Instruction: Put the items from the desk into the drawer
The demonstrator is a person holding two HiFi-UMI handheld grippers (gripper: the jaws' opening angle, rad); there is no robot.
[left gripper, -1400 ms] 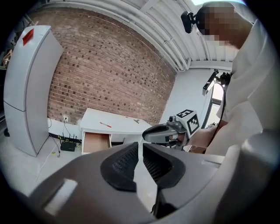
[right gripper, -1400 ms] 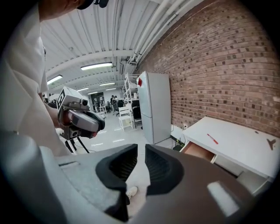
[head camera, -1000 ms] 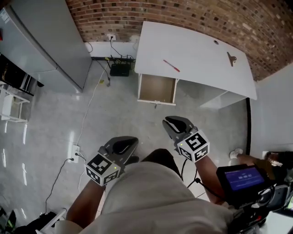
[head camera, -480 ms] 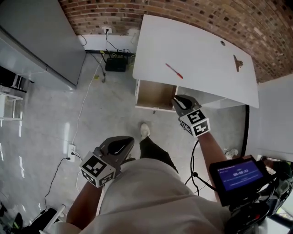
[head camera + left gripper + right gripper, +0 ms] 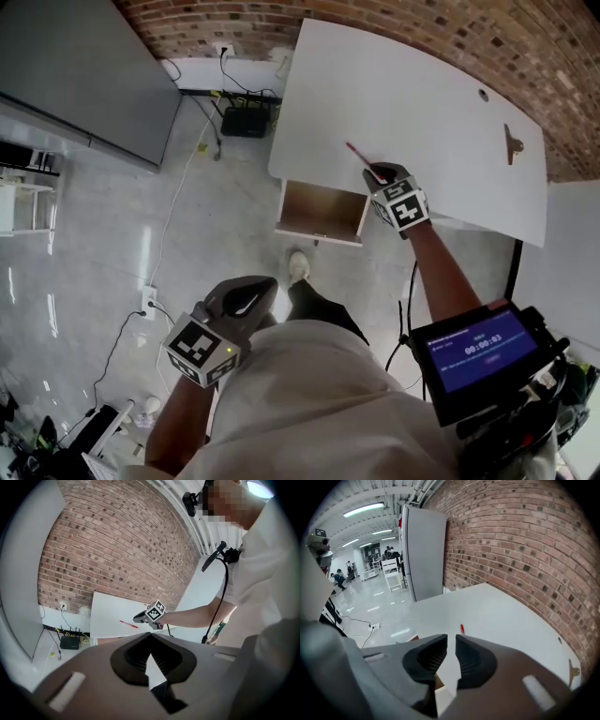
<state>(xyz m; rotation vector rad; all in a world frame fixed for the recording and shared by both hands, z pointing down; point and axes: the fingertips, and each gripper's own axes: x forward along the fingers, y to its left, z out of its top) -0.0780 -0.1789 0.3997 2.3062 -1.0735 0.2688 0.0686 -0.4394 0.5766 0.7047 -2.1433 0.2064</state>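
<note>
Reaching out since half a second ago, the right gripper (image 5: 379, 174) now sits over the front edge of the desk (image 5: 422, 89) instead of beside the drawer, and the head view has shifted nearer to the desk.

Closest in, the left gripper (image 5: 264, 287) hangs low beside the person's torso, over the grey floor. Its own view shows the two jaws meeting at their tips with nothing caught in them. To the right, a small screen (image 5: 473, 350) glowing blue sits on a rig at the person's side. One shoe (image 5: 298, 265) shows on the floor just ahead of the body.

Beyond the shoe, the drawer (image 5: 319, 212) stands pulled out under the desk's front edge, its wooden inside bare as far as can be seen.

Just past the drawer, the right gripper's jaws are parted by only a narrow slit and hold nothing. The red pen (image 5: 356, 157) lies flat on the white desk top right at their tips, pointing away from them toward the wall.

Farther across the desk top, well apart from the pen, a small brown clip (image 5: 511, 143) lies near the right end. On the floor to the desk's left, a black router (image 5: 246, 122) sits against the brick wall (image 5: 281, 11).
</note>
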